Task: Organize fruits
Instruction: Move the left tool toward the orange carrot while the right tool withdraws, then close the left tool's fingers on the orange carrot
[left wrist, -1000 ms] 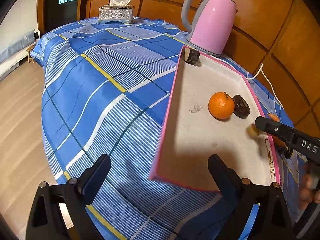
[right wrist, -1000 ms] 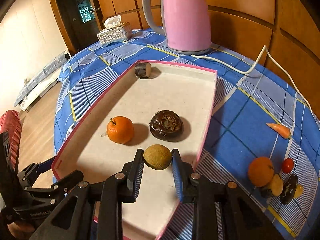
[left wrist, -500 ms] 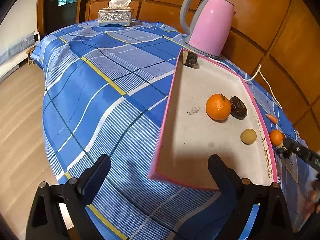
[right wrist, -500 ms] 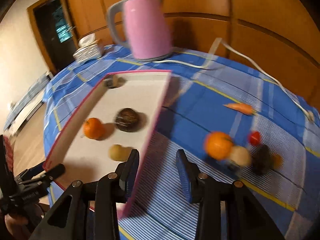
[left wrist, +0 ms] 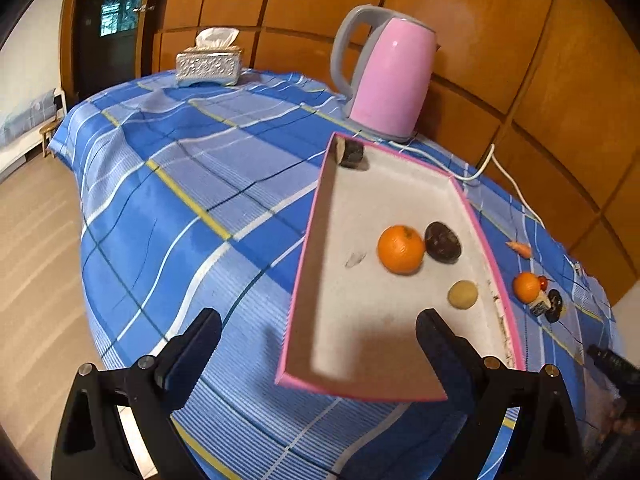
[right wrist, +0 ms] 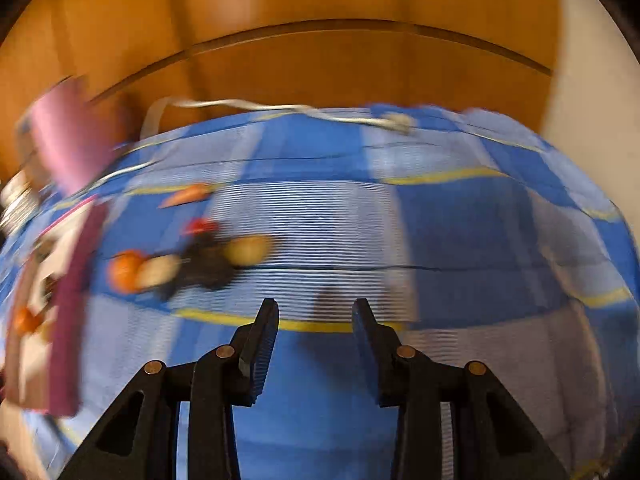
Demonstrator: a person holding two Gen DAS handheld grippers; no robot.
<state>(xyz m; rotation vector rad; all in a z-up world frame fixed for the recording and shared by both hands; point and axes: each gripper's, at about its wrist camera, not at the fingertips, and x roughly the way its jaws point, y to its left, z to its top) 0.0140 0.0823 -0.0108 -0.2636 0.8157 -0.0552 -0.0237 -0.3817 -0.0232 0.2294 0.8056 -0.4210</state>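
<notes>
Fingers (right wrist: 362, 340) of right gripper (right wrist: 314, 316) just parted, empty, over blue checked bench (right wrist: 440, 240); left gripper (left wrist: 318, 334) spread wide, empty, near tray (left wrist: 304, 280) holding orange (left wrist: 401, 249), dark fruit (left wrist: 442, 241), tan fruit (left wrist: 463, 294).

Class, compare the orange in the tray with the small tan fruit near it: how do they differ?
The orange is bright orange and bigger; the tan fruit is dull yellow-brown and smaller. The orange lies beside a dark fruit; the tan fruit lies alone. Both are round, in the tray.
</notes>
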